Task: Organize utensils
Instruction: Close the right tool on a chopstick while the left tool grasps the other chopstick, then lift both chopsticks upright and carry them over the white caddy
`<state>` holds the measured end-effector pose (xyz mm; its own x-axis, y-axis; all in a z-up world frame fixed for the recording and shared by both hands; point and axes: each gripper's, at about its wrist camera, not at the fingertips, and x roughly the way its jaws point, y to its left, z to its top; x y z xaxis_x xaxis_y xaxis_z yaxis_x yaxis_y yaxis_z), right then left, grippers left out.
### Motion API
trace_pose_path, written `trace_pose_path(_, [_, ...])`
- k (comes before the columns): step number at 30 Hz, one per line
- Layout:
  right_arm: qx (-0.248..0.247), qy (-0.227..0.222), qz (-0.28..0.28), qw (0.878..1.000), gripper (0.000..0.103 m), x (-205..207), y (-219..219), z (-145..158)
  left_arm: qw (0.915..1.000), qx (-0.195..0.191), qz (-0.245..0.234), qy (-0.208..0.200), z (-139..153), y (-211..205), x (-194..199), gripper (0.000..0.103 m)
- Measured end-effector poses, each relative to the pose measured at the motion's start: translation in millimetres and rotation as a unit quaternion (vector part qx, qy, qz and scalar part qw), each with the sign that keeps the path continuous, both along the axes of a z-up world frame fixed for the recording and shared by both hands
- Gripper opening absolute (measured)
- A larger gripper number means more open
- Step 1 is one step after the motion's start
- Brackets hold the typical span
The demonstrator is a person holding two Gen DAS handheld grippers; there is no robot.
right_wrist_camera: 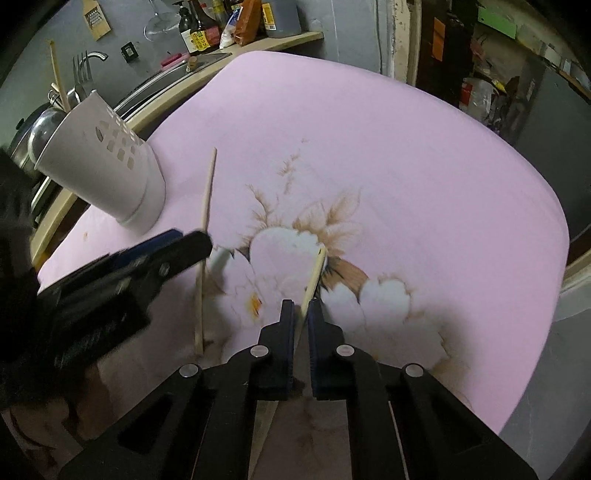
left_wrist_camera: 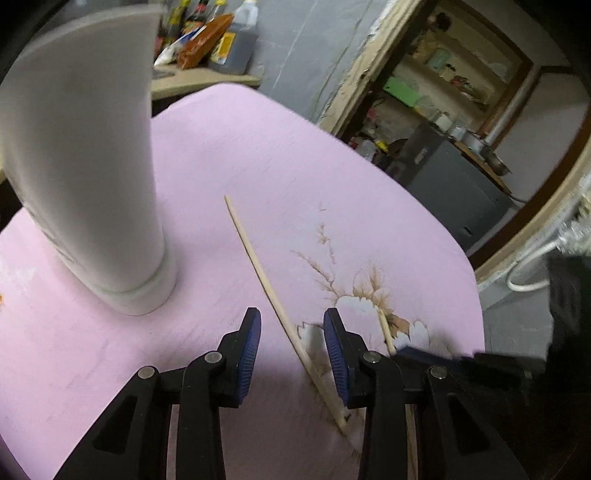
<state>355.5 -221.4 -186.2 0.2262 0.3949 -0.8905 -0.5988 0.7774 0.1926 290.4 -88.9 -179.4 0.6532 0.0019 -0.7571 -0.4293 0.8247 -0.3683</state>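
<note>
A white utensil holder stands on the pink tablecloth; in the right wrist view the holder is at the left with a fork and a chopstick in it. My left gripper is open, its jaws on either side of a wooden chopstick that lies on the cloth. That chopstick also shows in the right wrist view, with the left gripper over it. My right gripper is shut on a second chopstick, which points forward over the flower print.
A wooden shelf behind the table holds sauce bottles and packets. A dark cabinet stands past the table's far right edge. A pot sits left of the holder.
</note>
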Motion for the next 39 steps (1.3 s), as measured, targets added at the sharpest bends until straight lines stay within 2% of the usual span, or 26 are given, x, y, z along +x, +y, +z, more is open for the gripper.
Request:
trace_pose_path(4, [0.001,0.007,-0.008,1.000,0.006,-2,-12,0,0.9997,-0.008,0.016,0.017,-3,4,13,0.033])
trace_pose_path(7, [0.005,0.013,-0.017,1.000,0.006,-5,-18,1,0.9993,0.004,0.016,0.032,-5,1,19,0.021])
trace_pose_path(8, [0.007,0.015,-0.020,1.000,0.006,-6,-20,1,0.9990,0.014,0.014,0.040,-6,-1,20,0.013])
trace_pose_path(9, [0.009,0.017,-0.024,1.000,0.005,-7,-21,0,0.9989,0.015,0.013,0.043,-7,-3,20,0.010])
trace_pose_path(13, [0.012,0.032,-0.041,0.999,0.005,-9,-24,-2,0.9989,-0.001,-0.001,0.047,-7,-4,17,0.010])
trace_pose_path(17, [0.014,0.047,-0.057,0.997,0.005,-18,-26,-2,0.9970,-0.025,-0.036,0.064,-5,-3,8,0.009])
trace_pose_path(19, [0.009,0.051,-0.062,0.997,0.004,-22,-25,-3,0.9938,-0.029,-0.069,0.082,-4,-7,2,0.008])
trace_pose_path(22, [0.001,0.062,-0.073,0.995,0.004,-26,-27,-10,0.9843,-0.036,-0.131,0.113,-3,-17,-4,0.008])
trace_pose_path(24, [-0.010,0.068,-0.080,0.994,0.005,-26,-23,-11,0.9780,-0.019,-0.160,0.133,0,-21,-2,0.008])
trace_pose_path(28, [-0.047,0.062,-0.077,0.994,0.005,-25,-13,-10,0.9713,-0.044,-0.175,0.155,-2,-14,13,0.011])
trace_pose_path(32, [-0.041,0.061,-0.100,0.992,0.005,-26,-8,-6,0.9690,-0.056,-0.190,0.148,-2,-11,20,0.007])
trace_pose_path(35, [-0.025,0.047,-0.125,0.991,0.004,-36,-18,6,0.9669,-0.039,-0.213,0.134,5,-13,13,0.005])
trace_pose_path(39, [0.020,0.011,-0.157,0.987,0.004,-62,-23,30,0.9643,-0.024,-0.246,0.095,23,-21,-7,0.005])
